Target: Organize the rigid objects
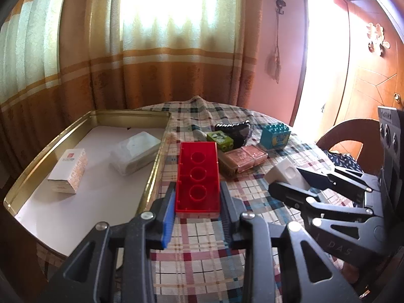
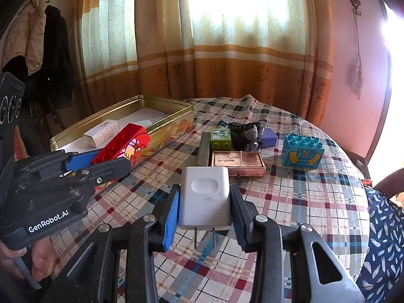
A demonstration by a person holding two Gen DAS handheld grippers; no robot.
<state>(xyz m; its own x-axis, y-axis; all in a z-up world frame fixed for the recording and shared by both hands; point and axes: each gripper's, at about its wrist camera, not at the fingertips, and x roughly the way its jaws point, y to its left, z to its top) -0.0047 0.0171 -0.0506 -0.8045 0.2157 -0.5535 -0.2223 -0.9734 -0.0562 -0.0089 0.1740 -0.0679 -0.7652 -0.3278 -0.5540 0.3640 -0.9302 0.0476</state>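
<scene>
The left claw point(image 1: 198, 199) pinched the long sides of a hard, light-looking red block point(image 1: 197, 178) beside the tin box point(image 1: 154, 161), while the right claw point(image 2: 204, 208) squeezed a smooth white plug point(image 2: 205, 197) above the table.

1. The things are being carried by a round table point(image 2: 315, 202), which is being covered by a plaid cloth point(image 1: 202, 252).
2. A gold-rimmed tin tray point(image 1: 151, 176) is being supported on the cloth at the left side.
3. A green block point(image 2: 221, 139) and a dark, lumpy object point(image 2: 246, 133) are being borne side by side near the middle.
4. A purple block point(image 2: 269, 137) is being seen just beside the dark object, to its right.
5. A copper-coloured flat case point(image 2: 238, 162) is being carried in front of the green block.
6. A teal studded block point(image 2: 303, 151) is being supported apart, at the right.
</scene>
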